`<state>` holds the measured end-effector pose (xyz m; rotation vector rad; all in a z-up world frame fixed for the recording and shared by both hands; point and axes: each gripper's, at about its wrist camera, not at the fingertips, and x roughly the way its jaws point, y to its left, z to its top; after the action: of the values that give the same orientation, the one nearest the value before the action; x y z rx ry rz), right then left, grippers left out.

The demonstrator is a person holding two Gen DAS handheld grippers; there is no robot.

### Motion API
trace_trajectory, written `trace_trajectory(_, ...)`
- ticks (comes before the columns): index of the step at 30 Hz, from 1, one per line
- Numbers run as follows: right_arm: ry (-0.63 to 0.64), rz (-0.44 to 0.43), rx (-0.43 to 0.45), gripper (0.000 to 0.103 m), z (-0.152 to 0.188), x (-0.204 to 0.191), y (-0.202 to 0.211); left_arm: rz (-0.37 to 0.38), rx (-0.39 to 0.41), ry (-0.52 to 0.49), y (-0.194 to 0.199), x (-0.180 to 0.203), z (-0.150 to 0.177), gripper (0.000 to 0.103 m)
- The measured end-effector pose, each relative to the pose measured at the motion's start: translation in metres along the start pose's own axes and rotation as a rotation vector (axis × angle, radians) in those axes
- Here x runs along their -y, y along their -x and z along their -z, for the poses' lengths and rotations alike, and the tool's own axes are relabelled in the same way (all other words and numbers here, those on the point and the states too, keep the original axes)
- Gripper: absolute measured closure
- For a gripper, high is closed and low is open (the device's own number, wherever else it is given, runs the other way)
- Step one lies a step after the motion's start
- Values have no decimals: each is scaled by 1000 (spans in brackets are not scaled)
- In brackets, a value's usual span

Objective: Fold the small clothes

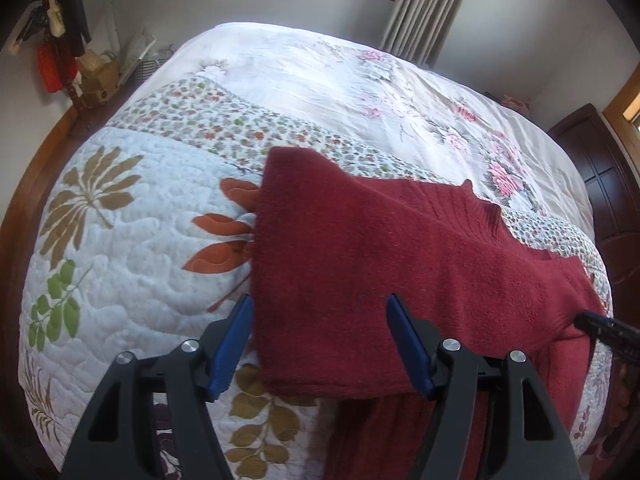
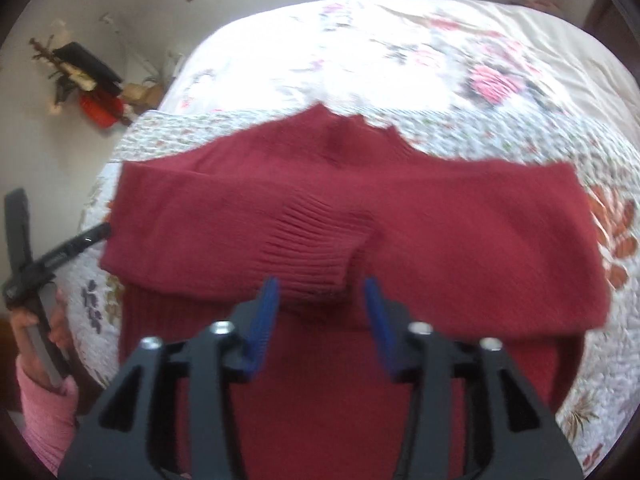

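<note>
A dark red knit sweater (image 1: 380, 252) lies on the floral quilt (image 1: 132, 248) with its collar (image 2: 348, 132) at the far side. Both sleeves are folded across the chest, and a ribbed cuff (image 2: 316, 248) rests in the middle. The hem end hangs over the near bed edge. My left gripper (image 1: 320, 300) is open above the sweater's folded left edge, holding nothing. My right gripper (image 2: 321, 282) is open just short of the cuff, also holding nothing. In the right wrist view the left gripper (image 2: 60, 220) shows at the left, held by a hand (image 2: 56, 328) in a pink sleeve.
The bed's wooden frame (image 1: 44, 160) curves along the left. A rack with hanging items (image 1: 56, 52) and boxes stands in the far left corner. Grey curtains (image 1: 424, 8) hang at the back, and a dark wooden door (image 1: 608, 196) is at the right.
</note>
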<state>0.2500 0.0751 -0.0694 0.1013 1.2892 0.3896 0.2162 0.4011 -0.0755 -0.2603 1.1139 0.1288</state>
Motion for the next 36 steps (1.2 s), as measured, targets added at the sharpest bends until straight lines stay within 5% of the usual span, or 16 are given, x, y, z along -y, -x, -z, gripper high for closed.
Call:
trace_trajectory(6, -149, -70, 11, 44, 8, 43, 7, 0, 3, -18, 1, 14, -2, 33)
trace_trajectory(12, -138, -143, -47, 46, -19, 37, -15, -6, 15, -14, 7, 19, -2, 31)
trace_trajectory(16, -140, -211, -98, 60, -30, 25, -37, -8, 18, -6, 12, 17, 1, 29)
trace_trajectory(18, -139, -229, -101, 87, -34, 19, -40, -18, 20, 1, 15, 14, 2, 28)
trace_trajectory(20, -159, -281, -102, 96, -37, 20, -39, -21, 20, 15, 16, 10, 3, 28)
trace_trajectory(26, -134, -323, -6, 97, -41, 26, 2, -29, 29, 50, 19, 3, 1, 28)
trace_trajectory(36, -194, -217, 145, 97, -33, 87, 65, -37, 20, 5, 6, 31, -2, 28)
